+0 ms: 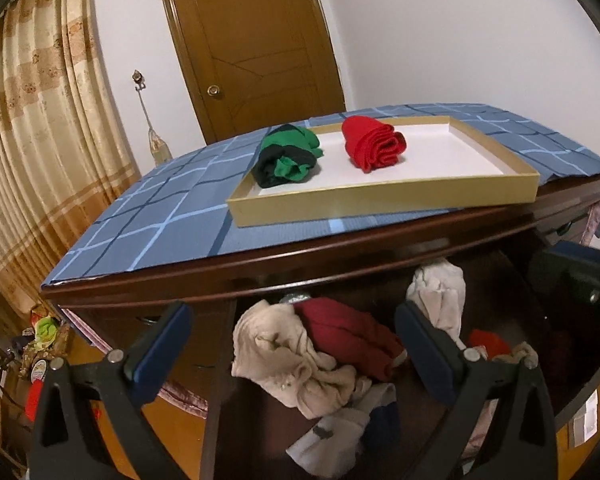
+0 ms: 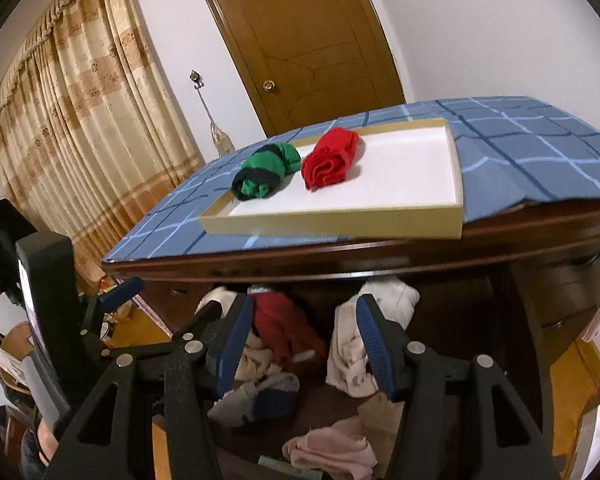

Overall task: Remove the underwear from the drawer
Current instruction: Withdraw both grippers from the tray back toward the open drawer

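The dark wooden drawer [image 1: 220, 380] [image 2: 512, 320] stands pulled out below the dresser top, with several crumpled garments inside: a beige one [image 1: 284, 356], a dark red one [image 1: 352, 332] [image 2: 284, 324], a white one [image 1: 440, 288] [image 2: 376, 320], a grey and navy one [image 2: 260, 396] and a pink one [image 2: 332, 452]. My left gripper [image 1: 296, 344] hovers open above the beige and dark red pieces, nothing between its blue pads. Over the drawer's middle my right gripper [image 2: 304, 340] is open and empty too. The left gripper [image 2: 120, 292] shows at the right wrist view's left edge.
On the blue checked cloth [image 1: 160, 216] [image 2: 520, 148] on the dresser top sits a shallow gold-rimmed box [image 1: 380, 200] [image 2: 340, 224] with a green and black roll [image 1: 288, 156] [image 2: 268, 172] and a red roll [image 1: 374, 142] [image 2: 330, 156]. A wooden door [image 1: 256, 40] and curtains [image 1: 32, 120] stand behind.
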`<control>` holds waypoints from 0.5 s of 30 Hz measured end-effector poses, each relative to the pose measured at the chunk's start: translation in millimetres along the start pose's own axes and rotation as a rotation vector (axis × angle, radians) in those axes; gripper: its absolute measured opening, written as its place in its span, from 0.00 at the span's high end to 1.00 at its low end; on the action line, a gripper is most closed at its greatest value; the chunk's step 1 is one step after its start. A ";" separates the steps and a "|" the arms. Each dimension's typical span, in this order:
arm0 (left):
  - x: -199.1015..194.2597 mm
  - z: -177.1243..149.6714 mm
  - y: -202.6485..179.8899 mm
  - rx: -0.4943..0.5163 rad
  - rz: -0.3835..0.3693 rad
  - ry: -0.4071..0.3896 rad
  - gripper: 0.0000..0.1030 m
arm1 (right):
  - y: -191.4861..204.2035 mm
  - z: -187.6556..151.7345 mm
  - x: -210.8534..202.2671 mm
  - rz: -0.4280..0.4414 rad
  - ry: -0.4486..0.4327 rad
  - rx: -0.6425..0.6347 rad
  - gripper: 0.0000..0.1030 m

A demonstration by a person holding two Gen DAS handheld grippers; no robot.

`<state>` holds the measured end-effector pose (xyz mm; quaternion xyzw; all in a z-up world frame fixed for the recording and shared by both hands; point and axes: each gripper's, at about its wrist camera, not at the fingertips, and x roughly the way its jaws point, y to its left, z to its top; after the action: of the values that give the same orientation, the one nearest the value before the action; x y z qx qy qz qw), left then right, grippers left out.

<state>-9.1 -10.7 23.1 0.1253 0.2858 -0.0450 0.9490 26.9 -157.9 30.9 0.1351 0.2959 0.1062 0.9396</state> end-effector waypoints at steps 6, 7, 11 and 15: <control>-5.2 -9.7 -2.1 -0.003 -0.011 -0.002 0.00 | -3.9 -14.2 -0.8 -0.001 0.025 0.005 0.45; -5.7 -10.6 -2.5 -0.005 -0.015 -0.002 0.00 | -4.4 -16.1 -1.6 -0.003 0.028 0.003 0.45; -5.8 -14.1 -4.9 0.003 -0.033 0.008 0.00 | -5.1 -23.8 -4.8 -0.010 0.048 -0.007 0.45; -2.5 -19.1 -6.1 -0.001 -0.047 0.031 0.00 | -11.3 -31.5 -5.6 -0.021 0.076 0.003 0.45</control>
<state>-22.3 -11.5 7.8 0.1190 0.3034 -0.0653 0.9431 5.3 -164.1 5.5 0.1295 0.3328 0.1007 0.9286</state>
